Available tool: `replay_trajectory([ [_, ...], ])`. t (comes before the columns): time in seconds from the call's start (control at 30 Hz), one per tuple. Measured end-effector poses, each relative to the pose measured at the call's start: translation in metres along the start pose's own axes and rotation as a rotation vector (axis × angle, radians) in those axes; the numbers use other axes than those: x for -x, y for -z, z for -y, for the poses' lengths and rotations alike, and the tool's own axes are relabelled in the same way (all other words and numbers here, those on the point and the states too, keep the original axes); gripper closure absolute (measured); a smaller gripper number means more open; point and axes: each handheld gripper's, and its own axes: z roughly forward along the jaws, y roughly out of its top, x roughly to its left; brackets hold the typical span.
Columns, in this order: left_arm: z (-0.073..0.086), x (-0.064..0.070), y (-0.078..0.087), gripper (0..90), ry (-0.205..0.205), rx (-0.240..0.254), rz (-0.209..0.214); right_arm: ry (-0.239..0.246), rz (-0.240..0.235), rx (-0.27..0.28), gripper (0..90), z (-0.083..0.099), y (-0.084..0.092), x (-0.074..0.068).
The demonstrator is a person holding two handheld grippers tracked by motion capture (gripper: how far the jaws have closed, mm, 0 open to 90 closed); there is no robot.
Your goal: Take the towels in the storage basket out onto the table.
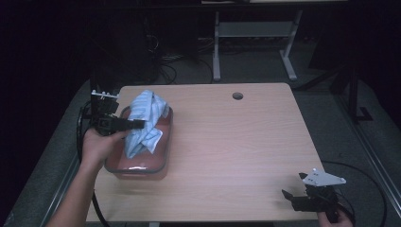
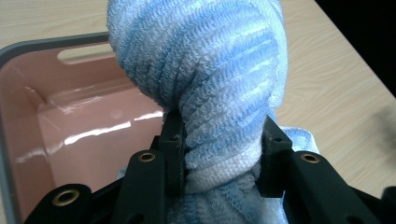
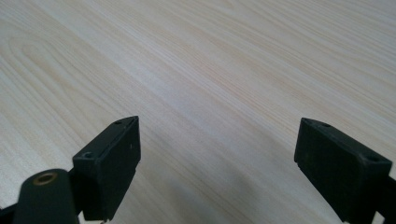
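A light blue striped towel (image 1: pixel 146 120) hangs bunched over a pink bin with a grey rim (image 1: pixel 165 142) at the table's left side. My left gripper (image 1: pixel 137 124) is shut on the towel (image 2: pixel 210 93), and its jaws squeeze a thick fold of the cloth above the bin's pink inside (image 2: pixel 79 135). Part of the towel drapes down into the bin. My right gripper (image 1: pixel 289 196) rests low at the table's near right corner. It stands open (image 3: pixel 217 158) with nothing between its jaws, just above bare wood.
The wooden table (image 1: pixel 236 142) has a round cable hole (image 1: pixel 237 96) near its far edge. Behind it stand a white desk frame (image 1: pixel 255 42) and cables on the dark floor. A cable (image 1: pixel 364 179) trails off the right gripper.
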Motion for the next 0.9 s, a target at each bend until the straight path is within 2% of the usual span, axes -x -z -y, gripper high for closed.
replay_trajectory([
  [0.3,-0.010,0.013,-0.001,61.5,-0.017,0.014,0.020,0.010,-0.001,0.002,13.9,0.000,0.000,0.000],
  [0.9,-0.024,0.033,-0.009,61.5,-0.057,0.002,0.040,0.008,0.001,0.004,13.9,0.000,0.000,0.000],
])
